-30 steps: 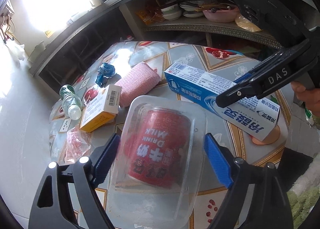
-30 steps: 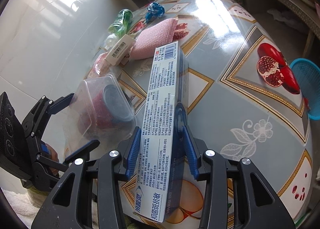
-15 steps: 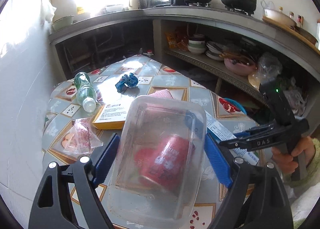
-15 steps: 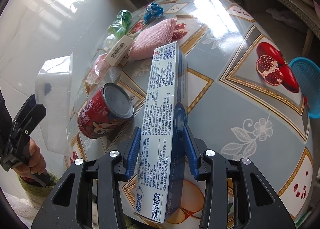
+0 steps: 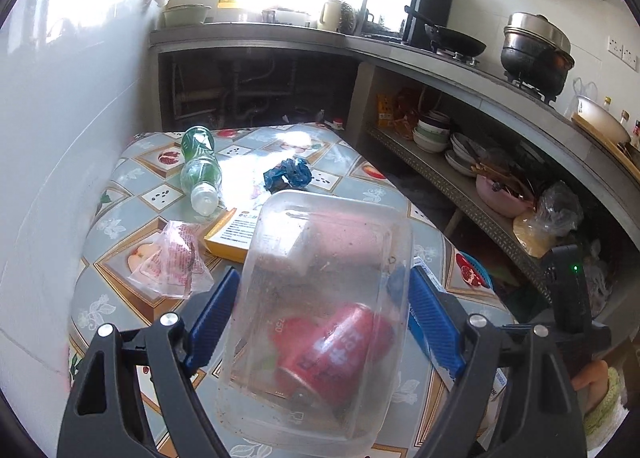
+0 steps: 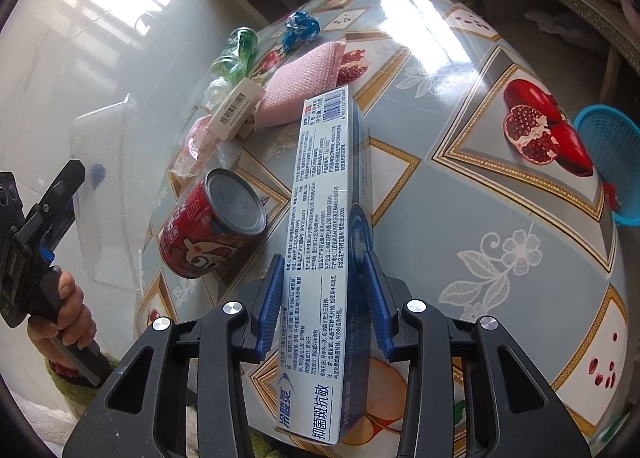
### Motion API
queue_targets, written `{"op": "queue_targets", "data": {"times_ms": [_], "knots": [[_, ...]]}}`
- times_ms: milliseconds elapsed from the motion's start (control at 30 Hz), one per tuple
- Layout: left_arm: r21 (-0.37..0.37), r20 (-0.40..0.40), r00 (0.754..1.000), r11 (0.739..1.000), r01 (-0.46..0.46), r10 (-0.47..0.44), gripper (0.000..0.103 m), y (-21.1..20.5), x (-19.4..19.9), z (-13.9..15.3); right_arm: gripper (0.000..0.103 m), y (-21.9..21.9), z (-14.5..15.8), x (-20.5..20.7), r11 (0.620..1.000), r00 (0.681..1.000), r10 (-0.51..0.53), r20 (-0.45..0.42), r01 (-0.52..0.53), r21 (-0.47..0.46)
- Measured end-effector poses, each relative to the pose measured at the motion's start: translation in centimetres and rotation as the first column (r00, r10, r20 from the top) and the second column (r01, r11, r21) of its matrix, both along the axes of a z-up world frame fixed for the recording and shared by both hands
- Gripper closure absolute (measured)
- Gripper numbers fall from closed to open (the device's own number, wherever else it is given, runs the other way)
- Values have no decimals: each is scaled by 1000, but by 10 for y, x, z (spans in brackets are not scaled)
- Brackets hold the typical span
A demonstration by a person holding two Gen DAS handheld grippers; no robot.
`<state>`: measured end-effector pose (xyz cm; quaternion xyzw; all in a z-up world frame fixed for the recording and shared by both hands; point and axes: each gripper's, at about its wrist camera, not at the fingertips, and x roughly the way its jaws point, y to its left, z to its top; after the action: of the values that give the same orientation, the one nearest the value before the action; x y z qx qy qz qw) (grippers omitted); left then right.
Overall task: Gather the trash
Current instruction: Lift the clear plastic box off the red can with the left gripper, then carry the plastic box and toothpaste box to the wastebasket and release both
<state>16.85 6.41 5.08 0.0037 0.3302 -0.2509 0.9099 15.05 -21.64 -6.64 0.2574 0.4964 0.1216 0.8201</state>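
Observation:
My left gripper (image 5: 322, 282) is shut on a clear plastic container (image 5: 320, 298) and holds it tilted in the air above the table. Through the container's wall I see a red milk-drink can (image 5: 336, 354), which lies on its side on the table (image 6: 460, 185). In the right wrist view the can (image 6: 212, 225) sits just left of a long blue-and-white toothpaste box (image 6: 324, 242). My right gripper (image 6: 322, 258) straddles that box low on the table. Its jaws are closing, and both pads touch the box's sides.
Further back lie a green bottle (image 5: 200, 169), a crumpled blue wrapper (image 5: 288, 175), a yellow carton (image 5: 232, 234), a pink plastic bag (image 5: 172, 262) and a pink cloth (image 6: 304, 85). A blue basket (image 6: 612, 161) stands beyond the table's right edge. Kitchen shelves (image 5: 460, 185) run behind.
The left gripper lifted the clear container up off the can and rolled it, leaving the can bare on the table. The right gripper stayed put, its jaws narrowing on the toothpaste box.

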Motion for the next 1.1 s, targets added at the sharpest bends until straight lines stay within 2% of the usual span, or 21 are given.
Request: {"op": "queue_targets", "data": {"times_ms": [667, 900, 1100], "knots": [[-9, 51, 998, 1000, -28, 28, 21, -9, -2, 6, 68, -27, 20, -24, 997, 996, -73, 53, 71, 36], [-24, 84, 996, 1000, -8, 10, 21, -17, -2, 18, 68, -37, 27, -29, 994, 993, -95, 64, 91, 53], [-41, 85, 996, 998, 43, -40, 21, -36, 5, 29, 69, -51, 36, -38, 989, 986, -133, 101, 126, 74]]}}
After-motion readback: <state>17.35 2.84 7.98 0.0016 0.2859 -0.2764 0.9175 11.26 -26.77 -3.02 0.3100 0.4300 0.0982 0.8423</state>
